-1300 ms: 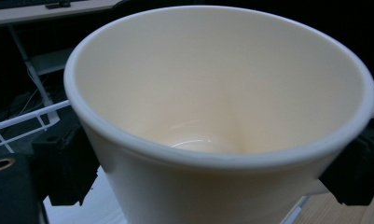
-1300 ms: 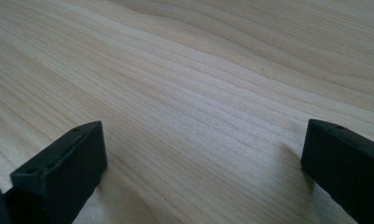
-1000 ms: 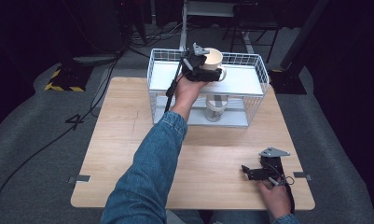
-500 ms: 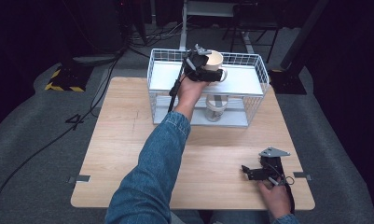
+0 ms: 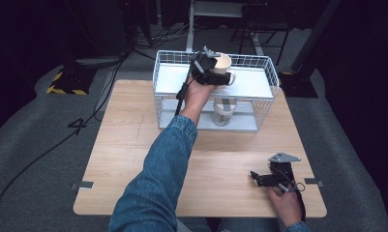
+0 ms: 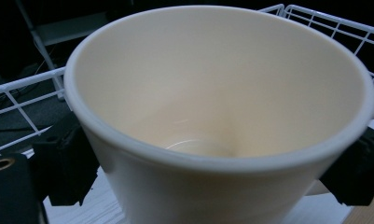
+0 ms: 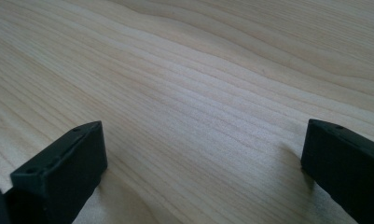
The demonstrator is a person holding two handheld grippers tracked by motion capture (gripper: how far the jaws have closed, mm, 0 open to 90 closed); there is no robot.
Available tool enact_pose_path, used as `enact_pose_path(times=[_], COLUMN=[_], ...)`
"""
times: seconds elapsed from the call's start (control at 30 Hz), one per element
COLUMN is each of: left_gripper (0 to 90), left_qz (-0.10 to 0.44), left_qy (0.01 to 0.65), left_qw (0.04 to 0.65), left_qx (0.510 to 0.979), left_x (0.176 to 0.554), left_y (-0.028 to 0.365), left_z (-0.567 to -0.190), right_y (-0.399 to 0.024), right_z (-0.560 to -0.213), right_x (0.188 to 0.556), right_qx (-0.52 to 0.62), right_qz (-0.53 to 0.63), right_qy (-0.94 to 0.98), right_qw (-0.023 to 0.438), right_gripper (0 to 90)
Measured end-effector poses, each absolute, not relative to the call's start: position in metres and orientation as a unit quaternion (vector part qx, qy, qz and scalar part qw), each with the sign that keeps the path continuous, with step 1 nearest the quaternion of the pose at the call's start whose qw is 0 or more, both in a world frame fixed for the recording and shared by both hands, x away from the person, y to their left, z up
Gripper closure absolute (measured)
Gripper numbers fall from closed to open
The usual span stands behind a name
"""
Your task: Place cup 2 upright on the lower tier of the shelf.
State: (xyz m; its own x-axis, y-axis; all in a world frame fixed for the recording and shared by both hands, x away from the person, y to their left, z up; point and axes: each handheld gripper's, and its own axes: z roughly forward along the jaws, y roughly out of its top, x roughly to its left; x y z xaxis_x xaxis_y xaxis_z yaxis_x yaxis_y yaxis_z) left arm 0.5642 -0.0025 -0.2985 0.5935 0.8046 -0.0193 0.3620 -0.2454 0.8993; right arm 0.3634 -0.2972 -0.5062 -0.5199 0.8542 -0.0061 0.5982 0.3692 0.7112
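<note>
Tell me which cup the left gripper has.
The cream mug on the rack's top shelf, clamped by the left gripper; the other cup stands below, untouched.

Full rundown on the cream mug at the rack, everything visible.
The mug is cream, glossy, ceramic-looking, with a thick rounded rim and walls tapering to a narrower base. It is upright and empty; a faint ring shows at the bottom. Part of its handle pokes out at the right edge of the left gripper view. The left gripper is shut on it, one black jaw on each side of the body. It sits over the top white shelf of the wire rack; whether it touches the shelf is unclear.
</note>
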Motion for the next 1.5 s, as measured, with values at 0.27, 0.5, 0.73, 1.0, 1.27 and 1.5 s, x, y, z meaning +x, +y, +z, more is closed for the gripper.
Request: enact_pose_path(times=[0.27, 0.5, 0.73, 1.0, 1.27, 1.5], left_gripper=[7.4, 0.0, 0.0, 0.0, 0.0, 0.0], left_qz=[0.220, 0.226, 0.234, 0.227, 0.221, 0.212], left_qy=[0.391, 0.393, 0.398, 0.391, 0.384, 0.371], left_qw=[0.480, 0.478, 0.477, 0.478, 0.485, 0.498], left_qx=[0.754, 0.752, 0.748, 0.753, 0.754, 0.754], left_x=[0.566, 0.565, 0.561, 0.553, 0.533, 0.509], left_y=[-0.001, -0.002, 0.002, 0.008, 0.021, 0.032], left_z=[-0.299, -0.300, -0.299, -0.294, -0.286, -0.277], right_y=[-0.297, -0.297, -0.297, -0.297, -0.297, -0.299], right_z=[-0.506, -0.506, -0.506, -0.506, -0.506, -0.506], right_x=[0.363, 0.363, 0.363, 0.363, 0.364, 0.367], right_qx=[0.451, 0.451, 0.451, 0.451, 0.450, 0.436], right_qz=[0.334, 0.335, 0.335, 0.335, 0.334, 0.338], right_qy=[0.805, 0.805, 0.805, 0.805, 0.805, 0.813], right_qw=[0.191, 0.191, 0.191, 0.192, 0.191, 0.185], right_gripper=[0.3, 0.3, 0.3, 0.3, 0.3, 0.0])
